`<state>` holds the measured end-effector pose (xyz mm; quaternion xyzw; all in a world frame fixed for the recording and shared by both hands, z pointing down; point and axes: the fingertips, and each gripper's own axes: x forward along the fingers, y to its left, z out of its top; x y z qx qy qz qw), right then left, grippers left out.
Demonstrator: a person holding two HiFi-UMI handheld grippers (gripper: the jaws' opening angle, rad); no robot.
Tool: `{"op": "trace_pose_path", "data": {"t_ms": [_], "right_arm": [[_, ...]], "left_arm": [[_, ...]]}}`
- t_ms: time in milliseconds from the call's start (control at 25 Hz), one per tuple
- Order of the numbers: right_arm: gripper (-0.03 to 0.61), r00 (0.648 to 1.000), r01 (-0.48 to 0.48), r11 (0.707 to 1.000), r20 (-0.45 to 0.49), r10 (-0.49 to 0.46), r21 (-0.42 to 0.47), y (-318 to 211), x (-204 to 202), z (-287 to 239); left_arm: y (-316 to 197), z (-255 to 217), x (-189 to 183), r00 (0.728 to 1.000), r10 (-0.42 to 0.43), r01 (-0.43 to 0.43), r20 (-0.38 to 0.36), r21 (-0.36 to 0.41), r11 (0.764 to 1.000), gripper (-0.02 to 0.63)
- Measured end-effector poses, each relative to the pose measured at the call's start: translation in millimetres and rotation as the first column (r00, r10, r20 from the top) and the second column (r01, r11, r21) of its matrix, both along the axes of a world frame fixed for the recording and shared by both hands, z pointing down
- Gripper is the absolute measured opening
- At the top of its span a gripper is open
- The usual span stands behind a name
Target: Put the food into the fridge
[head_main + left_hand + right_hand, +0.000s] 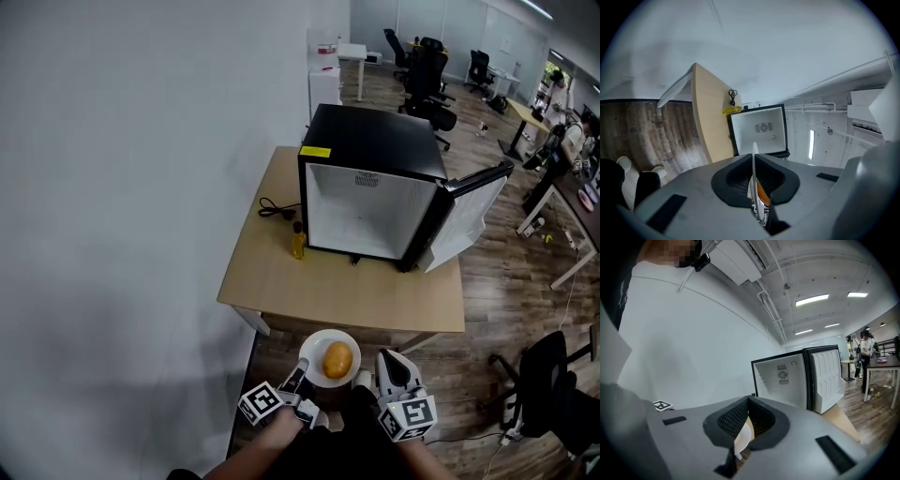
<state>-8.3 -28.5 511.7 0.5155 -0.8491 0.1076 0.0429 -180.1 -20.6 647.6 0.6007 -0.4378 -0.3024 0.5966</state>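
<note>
Seen from the head view, a person holds a white plate (pixel 315 346) low in front of them, just short of the near edge of a light wooden worktop (pixel 309 281). A rounded, golden-orange piece of food (pixel 337 359) rests on the middle of the plate. The left claw (pixel 302 373) is clamped onto the plate's left rim; its own view shows the plate edge-on, pinched between the jaws, with the orange food just behind. The right claw (pixel 366 378) is closed on the opposite rim, and its own view shows the white edge caught between its jaws. Each claw carries a cube with square markers. On the worktop, well apart from the plate, stands a small black fridge (pixel 375 150) with a white interior. Its door (pixel 464 220) is swung wide open to the right. A small yellow bottle (pixel 298 242) stands upright just beside the fridge's front left corner, and a black cable (pixel 274 208) lies on the worktop behind it. A pale wall runs along the left, and office chairs (pixel 427 70) and desks stand on the wooden floor (pixel 506 309) beyond.
</note>
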Motion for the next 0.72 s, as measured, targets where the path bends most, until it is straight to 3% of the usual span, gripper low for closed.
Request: {"op": "trace_pose_path", "data": {"t_ms": [120,400,720], "right_arm": [[0.06,1.0,0.003,1.0,0.002,-0.003,-0.006,-16.8,5.5,5.4],[0.06,1.0,0.021,1.0,-0.004,-0.021,-0.016,-87.0,22.2,10.8],[0.06,1.0,0.015,0.999,-0.021,-0.014,0.043,-164.4,46.0,-3.5]], "left_arm": [[-16.4,8.0,-4.7,0.999,-0.014,0.016,0.038,-0.034,0.999,0.021],[-86.0,5.7,-2.3,0.997,-0.046,0.047,0.059,-0.006,0.999,0.021],[-169.2,10.8,7.0,0.995,-0.073,0.072,0.074,0.018,0.997,0.021]]}}
